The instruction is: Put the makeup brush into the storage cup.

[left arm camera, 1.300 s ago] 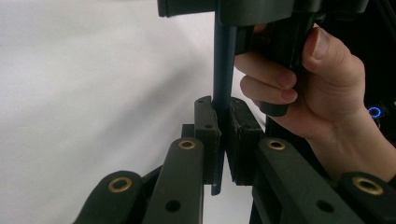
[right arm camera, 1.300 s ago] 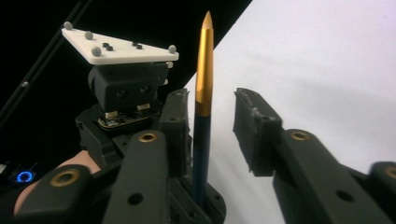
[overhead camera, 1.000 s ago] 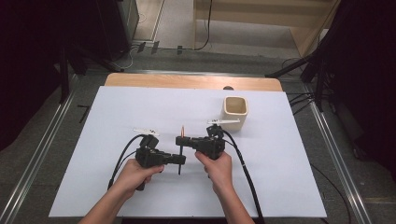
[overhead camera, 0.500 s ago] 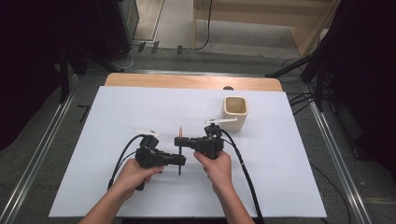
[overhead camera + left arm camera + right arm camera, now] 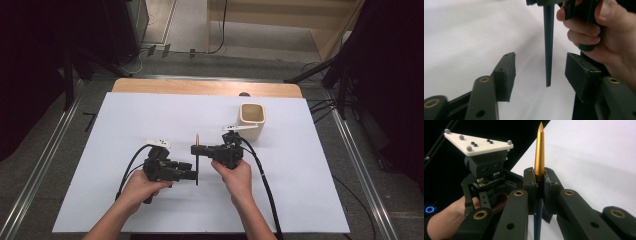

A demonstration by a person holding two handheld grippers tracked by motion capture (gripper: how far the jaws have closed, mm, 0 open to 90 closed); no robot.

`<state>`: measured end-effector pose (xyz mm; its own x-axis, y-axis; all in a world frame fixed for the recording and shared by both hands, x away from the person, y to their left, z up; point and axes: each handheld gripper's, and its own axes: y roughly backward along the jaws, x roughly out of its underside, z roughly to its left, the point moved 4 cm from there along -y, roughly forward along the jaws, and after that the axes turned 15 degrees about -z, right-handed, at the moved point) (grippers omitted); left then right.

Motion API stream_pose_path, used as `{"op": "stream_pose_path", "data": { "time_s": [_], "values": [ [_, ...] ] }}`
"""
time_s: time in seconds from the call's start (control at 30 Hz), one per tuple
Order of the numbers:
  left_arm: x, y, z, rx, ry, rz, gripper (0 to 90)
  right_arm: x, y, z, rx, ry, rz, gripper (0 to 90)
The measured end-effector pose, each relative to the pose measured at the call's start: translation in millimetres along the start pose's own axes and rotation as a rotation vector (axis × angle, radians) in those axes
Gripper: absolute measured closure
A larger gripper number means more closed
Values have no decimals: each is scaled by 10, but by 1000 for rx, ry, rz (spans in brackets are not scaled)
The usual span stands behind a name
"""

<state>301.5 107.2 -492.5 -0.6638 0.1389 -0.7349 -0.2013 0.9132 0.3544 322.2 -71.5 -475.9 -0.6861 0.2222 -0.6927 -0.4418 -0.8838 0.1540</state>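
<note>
We hold a gripper in each hand over the white sheet [image 5: 150, 120] that covers the table. Our right gripper [image 5: 196, 149] is clenched on a pen [image 5: 197, 160]: in the right gripper view its two pads squeeze the pen [image 5: 539, 157] just where the gold tip meets the dark blue barrel, the gold point rising above the pads and the barrel running down between the jaw arms. From the high view the pen stands across the right gripper's jaws, its gold end pointing away from us toward the far side of the table and its dark end pointing back toward us.

Our left gripper [image 5: 192, 175] sits just beside the right one, aimed at the pen's dark end. Its jaws have just been opening, and in the left gripper view [image 5: 540, 72] they stand apart with the tapering barrel of the pen [image 5: 548, 45] hanging between them, touching neither pad. So the left gripper is released and the pen is borne by the right one alone. Our right hand [image 5: 594, 30] shows in the upper right of that view, wrapped around its gripper's handle.

A cream cup [image 5: 251, 117] stands on the sheet beyond the right gripper, well apart from the pen.
</note>
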Motion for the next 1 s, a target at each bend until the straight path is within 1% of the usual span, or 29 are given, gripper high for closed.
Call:
{"op": "stream_pose_path", "data": {
  "time_s": [0.17,0.23,0.37,0.63,0.73,0.9,1.0],
  "values": [
    [10,29,-7,-14,-21,8,360,-25,27,-20,10,11,3,833],
    [18,48,-3,-22,-41,23,351,-33,38,-30,19,19,6,832],
    [32,81,9,-40,-61,37,339,-48,70,-56,37,32,13,832],
    [51,142,16,-64,-110,55,318,-82,128,-89,62,46,16,832],
    [63,177,26,-84,-142,70,314,-92,147,-100,73,54,18,832],
    [88,218,37,-122,-208,72,310,-117,180,-118,94,71,19,832],
    [96,248,55,-146,-238,81,309,-149,192,-125,101,72,5,832]
  ]
}}
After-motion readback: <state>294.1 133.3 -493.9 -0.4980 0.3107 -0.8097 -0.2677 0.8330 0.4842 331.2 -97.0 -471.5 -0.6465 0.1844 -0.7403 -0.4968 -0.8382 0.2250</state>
